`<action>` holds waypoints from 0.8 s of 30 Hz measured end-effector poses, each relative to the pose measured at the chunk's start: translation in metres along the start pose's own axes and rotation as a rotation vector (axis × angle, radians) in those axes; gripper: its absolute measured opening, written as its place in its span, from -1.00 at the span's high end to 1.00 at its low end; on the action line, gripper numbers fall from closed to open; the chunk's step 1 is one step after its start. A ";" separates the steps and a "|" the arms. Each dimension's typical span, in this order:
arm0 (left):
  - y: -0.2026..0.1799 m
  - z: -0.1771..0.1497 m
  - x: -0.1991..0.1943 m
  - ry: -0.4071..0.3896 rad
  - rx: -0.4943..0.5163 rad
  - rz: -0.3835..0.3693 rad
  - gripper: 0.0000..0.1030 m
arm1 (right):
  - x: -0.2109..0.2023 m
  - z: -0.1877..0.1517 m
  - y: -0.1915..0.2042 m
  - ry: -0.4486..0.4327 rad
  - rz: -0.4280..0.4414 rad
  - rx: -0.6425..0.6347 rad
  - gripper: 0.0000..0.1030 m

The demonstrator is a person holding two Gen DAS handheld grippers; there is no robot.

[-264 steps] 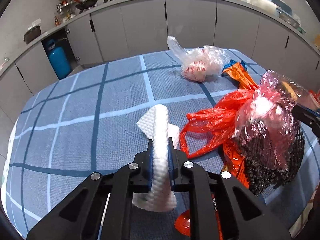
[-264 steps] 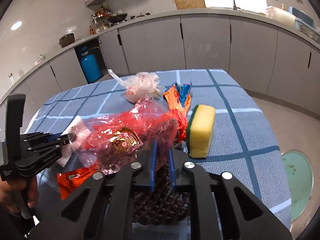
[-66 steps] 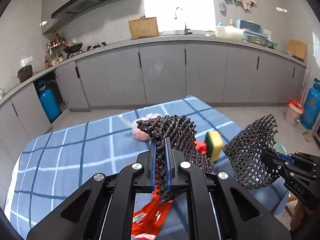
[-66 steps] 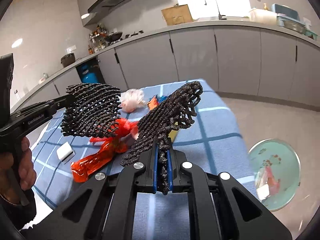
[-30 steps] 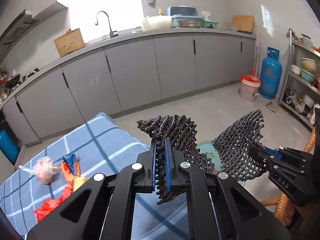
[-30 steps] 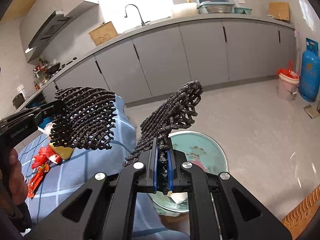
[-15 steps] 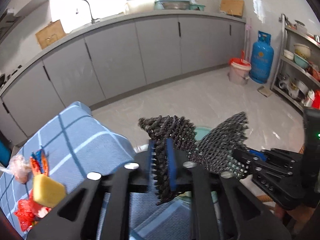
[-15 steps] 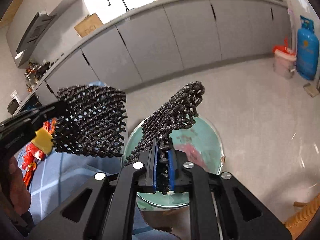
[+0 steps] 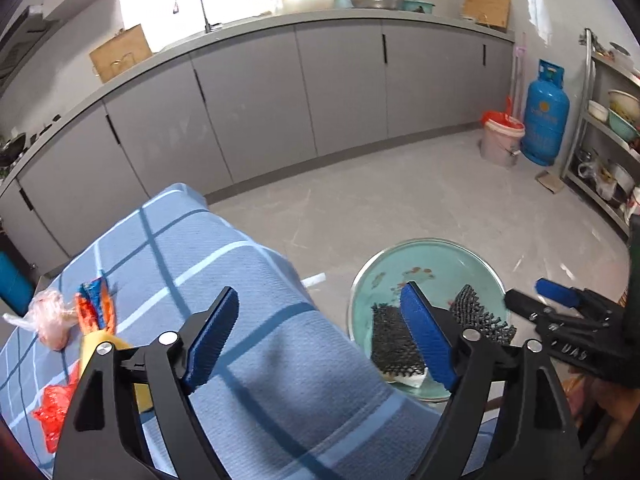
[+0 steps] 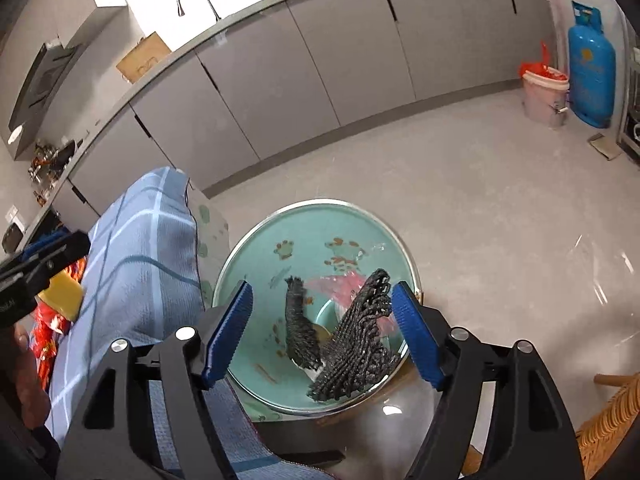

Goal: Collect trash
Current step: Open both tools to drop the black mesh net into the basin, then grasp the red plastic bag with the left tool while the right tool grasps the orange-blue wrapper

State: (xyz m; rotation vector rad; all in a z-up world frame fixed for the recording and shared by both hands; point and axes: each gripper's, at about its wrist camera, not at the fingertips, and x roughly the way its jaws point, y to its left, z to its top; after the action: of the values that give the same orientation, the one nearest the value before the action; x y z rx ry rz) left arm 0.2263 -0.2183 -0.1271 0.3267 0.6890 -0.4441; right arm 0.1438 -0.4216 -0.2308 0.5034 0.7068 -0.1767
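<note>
**Black mesh lying in the green basin, both grippers spread wide**

The table [image 9: 248, 292], draped in a blue checked cloth, is filling the left of both views, and the green basin [image 10: 256, 264] is sitting on the floor just beside its edge. Everything else is placed from that basin.

Inside the basin, the black mesh [image 10: 352, 340] is lying in two crumpled folds, one leaning against the near wall and one standing toward the middle, with a pink plastic bag [image 10: 340, 284] showing behind it. In the left wrist view the mesh [image 9: 394, 340] is resting against the near side of the basin [image 9: 424, 256].

The right gripper [image 10: 322, 332] is hovering directly above the basin, its blue-padded fingers spread far apart and holding nothing. The left gripper [image 9: 320, 336] is hanging over the table edge next to the basin, fingers equally wide apart and empty.

Back on the table, away from the basin, a yellow sponge [image 9: 94, 346], a red plastic bag [image 9: 54, 412], an orange and blue wrapper [image 9: 94, 308] and a clear crumpled bag [image 9: 50, 318] are lying close together.
</note>
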 end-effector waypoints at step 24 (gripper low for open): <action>0.113 -0.067 -0.085 -0.014 -0.145 0.234 -0.75 | -0.019 -0.015 0.125 0.004 0.130 -0.197 -0.53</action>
State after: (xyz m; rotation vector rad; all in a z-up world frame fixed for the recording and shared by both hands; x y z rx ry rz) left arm 0.1880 -0.0691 -0.1026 0.2633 0.6568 -0.1727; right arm 0.1611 -0.3064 -0.1801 0.3592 0.6852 0.0159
